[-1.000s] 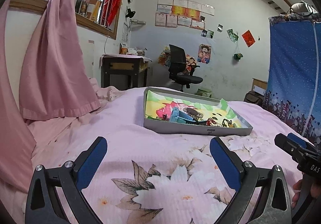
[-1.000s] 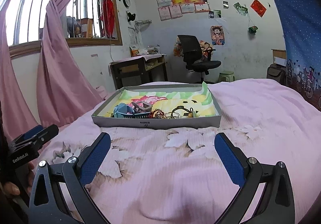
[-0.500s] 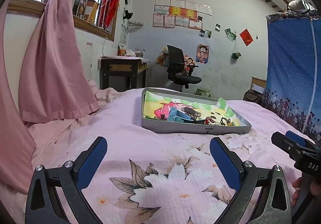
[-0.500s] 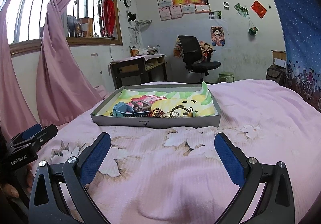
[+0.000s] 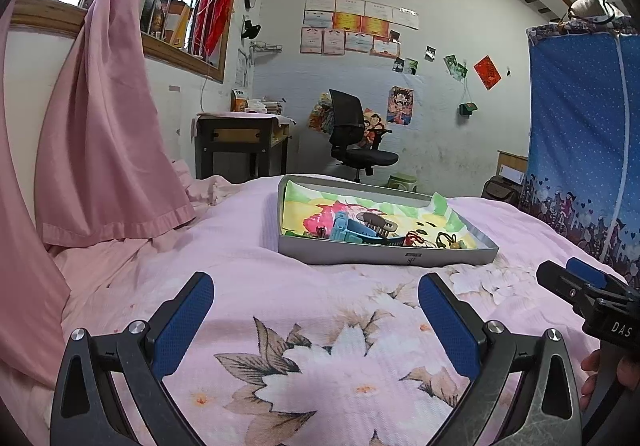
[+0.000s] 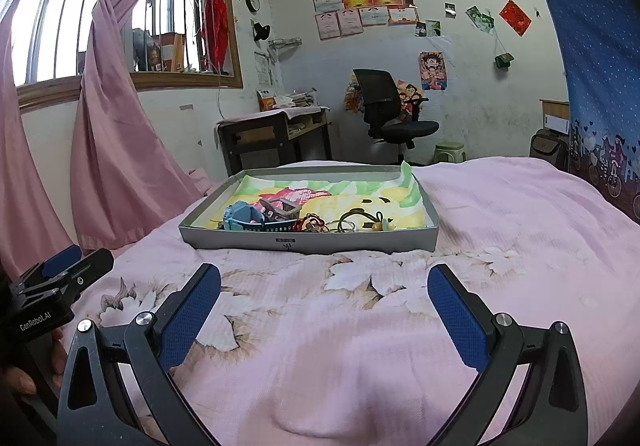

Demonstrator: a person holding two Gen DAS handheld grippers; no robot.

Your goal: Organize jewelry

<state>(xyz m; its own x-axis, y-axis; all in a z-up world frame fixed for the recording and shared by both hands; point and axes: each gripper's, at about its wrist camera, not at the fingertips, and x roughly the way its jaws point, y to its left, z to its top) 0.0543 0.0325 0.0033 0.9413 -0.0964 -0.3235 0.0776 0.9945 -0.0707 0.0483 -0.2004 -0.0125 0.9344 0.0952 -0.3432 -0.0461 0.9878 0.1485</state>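
A shallow grey tray (image 5: 384,256) (image 6: 308,242) lined with colourful paper sits on the pink floral bedspread ahead of both grippers. In it lie a blue plastic basket (image 5: 356,232) (image 6: 248,220) and a tangle of jewelry: red cord and dark rings (image 5: 428,240) (image 6: 340,224). My left gripper (image 5: 316,306) is open and empty, low over the bed, short of the tray. My right gripper (image 6: 324,296) is open and empty, also short of the tray. Each gripper's side shows in the other's view, the right in the left wrist view (image 5: 588,298) and the left in the right wrist view (image 6: 60,278).
A pink curtain (image 5: 100,126) hangs at the left beside the bed. Past the bed stand a desk (image 5: 244,142), a black office chair (image 5: 356,142) and a green stool (image 5: 402,182). A blue fabric wardrobe (image 5: 588,134) stands at the right.
Both grippers have tilted or risen slightly, so the tray sits a little lower in view. Both stay open and empty.
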